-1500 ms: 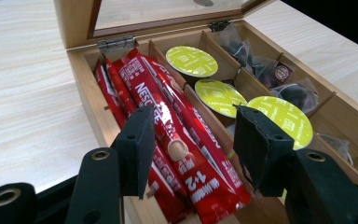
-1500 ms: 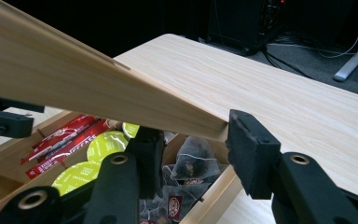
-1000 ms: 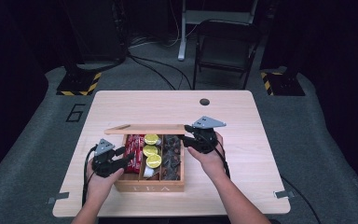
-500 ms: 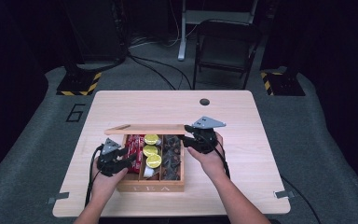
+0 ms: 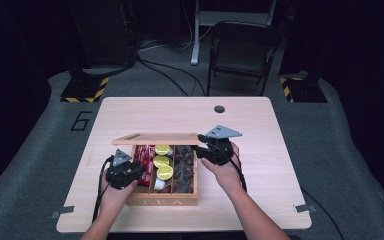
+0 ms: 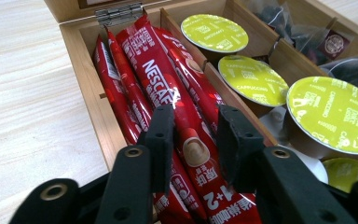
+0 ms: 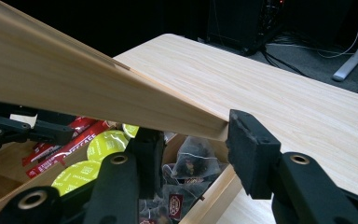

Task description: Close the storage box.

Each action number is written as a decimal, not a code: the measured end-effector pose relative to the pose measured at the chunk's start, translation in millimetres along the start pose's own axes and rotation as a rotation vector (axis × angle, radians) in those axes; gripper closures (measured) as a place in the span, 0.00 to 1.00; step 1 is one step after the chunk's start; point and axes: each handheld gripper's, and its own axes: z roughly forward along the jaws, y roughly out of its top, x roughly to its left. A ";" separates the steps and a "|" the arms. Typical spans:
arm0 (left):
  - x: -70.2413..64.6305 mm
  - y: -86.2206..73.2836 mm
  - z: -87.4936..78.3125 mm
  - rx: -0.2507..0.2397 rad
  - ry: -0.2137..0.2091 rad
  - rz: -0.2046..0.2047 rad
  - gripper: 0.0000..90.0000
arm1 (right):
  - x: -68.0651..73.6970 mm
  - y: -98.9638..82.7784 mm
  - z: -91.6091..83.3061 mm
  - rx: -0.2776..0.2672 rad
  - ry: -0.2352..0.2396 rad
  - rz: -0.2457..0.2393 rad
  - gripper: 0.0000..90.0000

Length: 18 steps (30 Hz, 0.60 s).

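My right gripper (image 7: 193,154) clamps the box lid (image 7: 88,88) open; my left gripper (image 6: 191,135) has been closing around a red coffee stick (image 6: 179,112), not yet pinched; next, squeeze and lift

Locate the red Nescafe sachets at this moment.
In the high view, the red Nescafe sachets fill the wooden box's left compartment, beside the green capsules.

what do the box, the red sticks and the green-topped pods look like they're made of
Box: pale unfinished-looking wood, grain showing, with a metal hinge. Red sticks: glossy plastic or foil film, judging by the glare and crinkles. Pods: matte printed lids, probably foil or film; the cup bodies are mostly hidden.
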 end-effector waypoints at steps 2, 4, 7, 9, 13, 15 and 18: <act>0.1 0.2 -0.1 0.002 -0.003 -0.001 0.77 | -0.1 0.0 -0.1 0.001 -0.001 -0.004 0.63; -0.1 0.1 -0.1 0.000 -0.001 -0.008 0.80 | 0.1 -0.2 -0.1 0.002 0.000 -0.005 0.63; -0.8 0.1 -1.0 0.002 0.003 -0.004 0.82 | 0.1 -0.3 -0.1 0.001 0.000 -0.005 0.63; -0.8 0.2 -1.2 0.000 0.003 -0.003 0.84 | 0.0 -0.2 -0.1 0.002 0.000 -0.004 0.63; 1.4 -0.5 -4.3 -0.021 -0.009 -0.036 0.91 | 0.0 -0.3 0.0 -0.001 -0.001 -0.002 0.63; 1.8 -0.5 -5.3 -0.040 -0.010 -0.059 0.93 | -0.2 -0.4 0.0 -0.002 0.000 -0.002 0.63; 2.3 -0.3 -7.1 -0.046 -0.014 -0.059 0.95 | -0.7 -0.4 0.0 -0.003 0.003 -0.001 0.63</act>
